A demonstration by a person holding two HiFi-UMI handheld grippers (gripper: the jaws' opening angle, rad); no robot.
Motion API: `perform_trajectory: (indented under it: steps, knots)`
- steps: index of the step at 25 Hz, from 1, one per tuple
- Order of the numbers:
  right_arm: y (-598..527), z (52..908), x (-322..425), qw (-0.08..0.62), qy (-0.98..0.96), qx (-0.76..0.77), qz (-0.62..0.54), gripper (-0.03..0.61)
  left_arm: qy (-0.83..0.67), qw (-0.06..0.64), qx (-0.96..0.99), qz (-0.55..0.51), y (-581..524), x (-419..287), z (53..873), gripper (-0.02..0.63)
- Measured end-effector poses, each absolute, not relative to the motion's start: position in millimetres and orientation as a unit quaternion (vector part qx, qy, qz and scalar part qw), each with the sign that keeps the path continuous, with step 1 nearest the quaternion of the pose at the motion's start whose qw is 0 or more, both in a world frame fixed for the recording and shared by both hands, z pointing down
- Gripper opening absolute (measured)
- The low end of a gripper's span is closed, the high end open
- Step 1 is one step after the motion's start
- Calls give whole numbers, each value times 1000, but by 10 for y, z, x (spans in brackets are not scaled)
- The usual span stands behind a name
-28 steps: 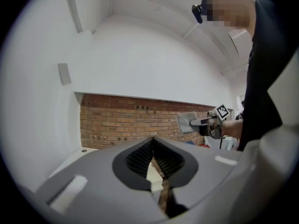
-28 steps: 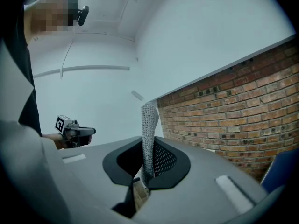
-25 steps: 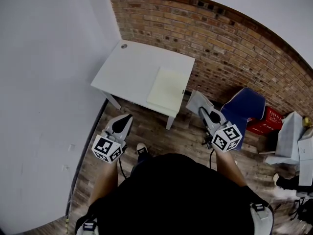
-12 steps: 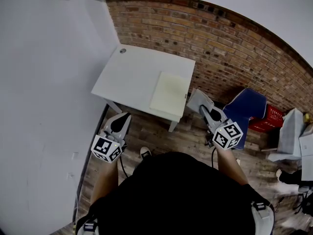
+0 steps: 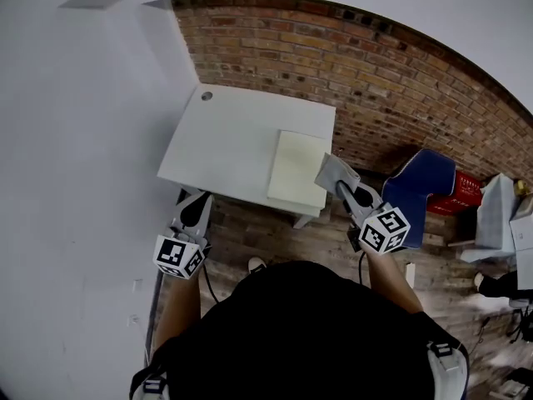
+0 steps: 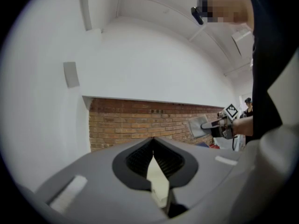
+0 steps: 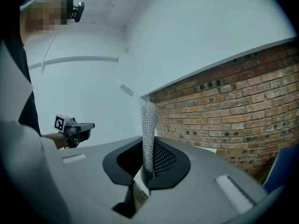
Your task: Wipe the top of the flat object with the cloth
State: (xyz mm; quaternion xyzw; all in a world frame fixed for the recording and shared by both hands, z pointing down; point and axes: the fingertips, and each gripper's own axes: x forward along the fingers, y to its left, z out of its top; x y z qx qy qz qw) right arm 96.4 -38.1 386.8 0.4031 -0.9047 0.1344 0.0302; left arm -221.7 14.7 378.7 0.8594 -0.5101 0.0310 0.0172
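Nearer than a second ago, our right gripper point(image 5: 341, 188) pinching the grey mesh cloth point(image 5: 332, 172) beside the right edge of the pale cream flat object point(image 5: 298, 167) on the white table point(image 5: 225, 136), our left gripper point(image 5: 198, 200) jaws together, empty

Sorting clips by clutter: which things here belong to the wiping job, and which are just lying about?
Job: cloth; right tool, shut on it; pale flat board; table under the board.
Lying about: blue chair; red crate; left tool, shut and empty.
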Motion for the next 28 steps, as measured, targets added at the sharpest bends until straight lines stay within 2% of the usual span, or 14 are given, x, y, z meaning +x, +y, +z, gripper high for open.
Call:
perform_trajectory:
  steps: [13,21,28]
  knots:
    - [-602,3906,399,26,-878,462,126,9,-465,-75,880,59,-387,-2685,3617,3]
    - [-633,4021,127,39,-875,465,134,9,-473,-64,878,40,-400,-2942,3731,3]
    - [-702,4035,-25,42,-875,464,131,9,-480,-22,877,30,-437,-3166,3774,3]
